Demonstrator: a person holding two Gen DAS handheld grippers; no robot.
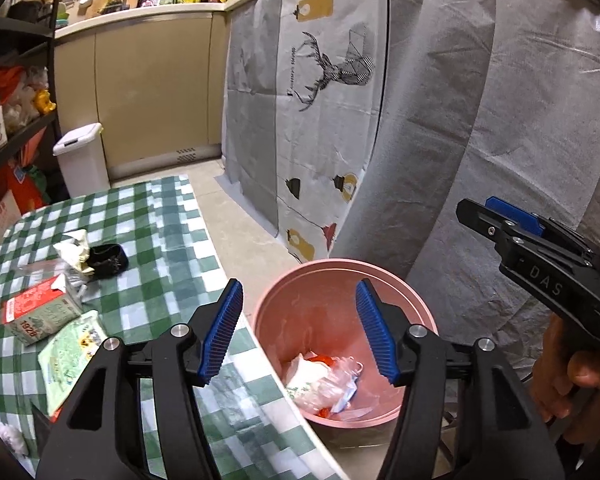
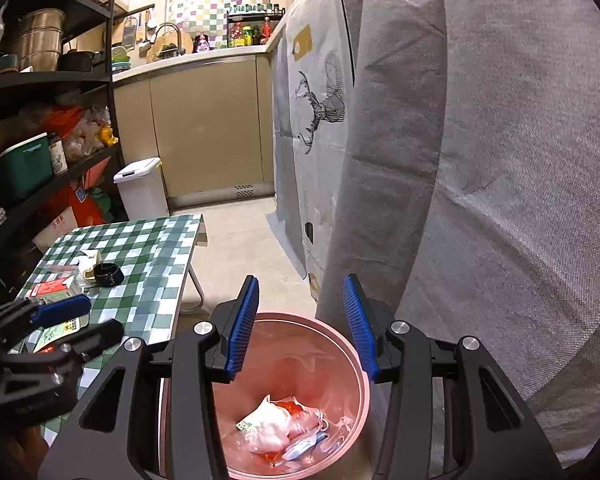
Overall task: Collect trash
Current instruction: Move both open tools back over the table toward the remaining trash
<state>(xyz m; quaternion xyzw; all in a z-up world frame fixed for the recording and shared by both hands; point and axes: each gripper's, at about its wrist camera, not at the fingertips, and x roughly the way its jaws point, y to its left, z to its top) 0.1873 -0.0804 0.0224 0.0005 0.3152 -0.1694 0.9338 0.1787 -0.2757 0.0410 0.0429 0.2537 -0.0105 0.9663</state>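
Note:
A pink trash bin [image 1: 312, 280] stands on the floor beside the checked table [image 1: 160, 248]; white and red wrappers [image 1: 324, 384] lie in its bottom, also in the right wrist view [image 2: 280, 428]. My left gripper [image 1: 298, 332] is open and empty over the table edge and the bin. My right gripper [image 2: 300, 320] is open and empty above the bin [image 2: 356, 360]; it shows at the right in the left view [image 1: 500, 220]. On the table lie a red-and-green carton [image 1: 40, 312], a green packet [image 1: 72, 356], crumpled paper [image 1: 74, 250] and a black cup [image 1: 108, 260].
A white lidded bin [image 1: 82, 156] stands by the beige cabinets. A shelf rack [image 2: 40, 140] lines the left. Grey cloth with a deer print [image 1: 332, 80] covers the furniture on the right. The floor [image 1: 236, 220] lies between the table and the cloth.

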